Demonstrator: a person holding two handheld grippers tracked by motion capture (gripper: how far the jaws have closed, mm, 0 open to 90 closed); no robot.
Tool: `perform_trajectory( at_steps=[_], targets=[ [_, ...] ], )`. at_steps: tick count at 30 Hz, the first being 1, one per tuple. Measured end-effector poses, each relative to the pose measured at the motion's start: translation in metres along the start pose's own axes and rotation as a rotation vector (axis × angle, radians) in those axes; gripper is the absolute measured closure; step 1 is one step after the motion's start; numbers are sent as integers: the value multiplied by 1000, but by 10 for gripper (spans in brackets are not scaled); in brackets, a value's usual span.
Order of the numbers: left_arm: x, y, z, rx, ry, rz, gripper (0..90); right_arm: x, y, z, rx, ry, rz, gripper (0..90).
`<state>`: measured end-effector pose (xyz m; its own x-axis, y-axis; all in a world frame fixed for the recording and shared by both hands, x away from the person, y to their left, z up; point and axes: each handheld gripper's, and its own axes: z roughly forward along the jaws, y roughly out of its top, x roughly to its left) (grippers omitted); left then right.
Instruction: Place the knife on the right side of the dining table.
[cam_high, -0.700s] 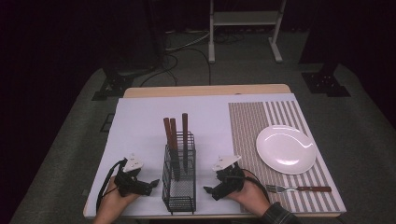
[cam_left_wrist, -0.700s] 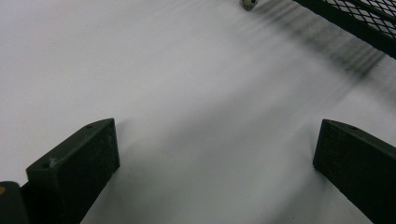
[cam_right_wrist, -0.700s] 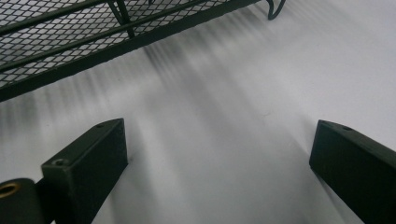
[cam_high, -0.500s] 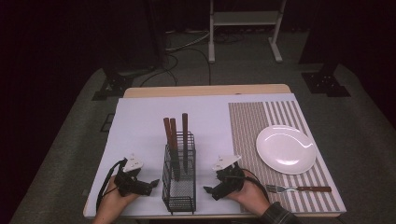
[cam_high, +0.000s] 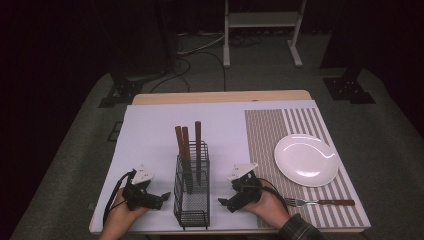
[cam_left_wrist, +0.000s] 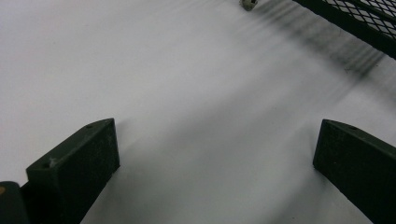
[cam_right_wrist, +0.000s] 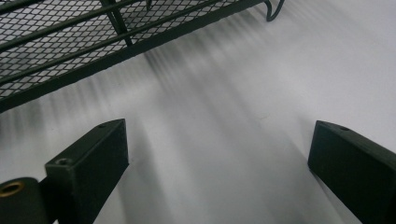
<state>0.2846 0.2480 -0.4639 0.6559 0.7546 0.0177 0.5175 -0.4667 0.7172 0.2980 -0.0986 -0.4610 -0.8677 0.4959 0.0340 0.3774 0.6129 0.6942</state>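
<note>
Left hand-held gripper (cam_high: 162, 195) and right hand-held gripper (cam_high: 222, 202): jaws wide apart, empty, low over bench (cam_high: 150, 140). Between them, wire basket (cam_high: 192, 200) holding three wooden-handled utensils (cam_high: 186, 145). Probably light, stiff, tippable; best gripped at rim wire.

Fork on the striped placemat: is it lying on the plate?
No: in the high view the fork lies flat on the striped placemat, nearer the person than the white plate and apart from it.
</note>
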Motion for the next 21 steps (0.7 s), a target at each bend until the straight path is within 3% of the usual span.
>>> perform_trajectory(
  at_steps=[21],
  targets=[
    [0, 0, 0, 0, -1, -1, 0, -14, 17, -17, -39, 13, 16, 38]
  ],
)
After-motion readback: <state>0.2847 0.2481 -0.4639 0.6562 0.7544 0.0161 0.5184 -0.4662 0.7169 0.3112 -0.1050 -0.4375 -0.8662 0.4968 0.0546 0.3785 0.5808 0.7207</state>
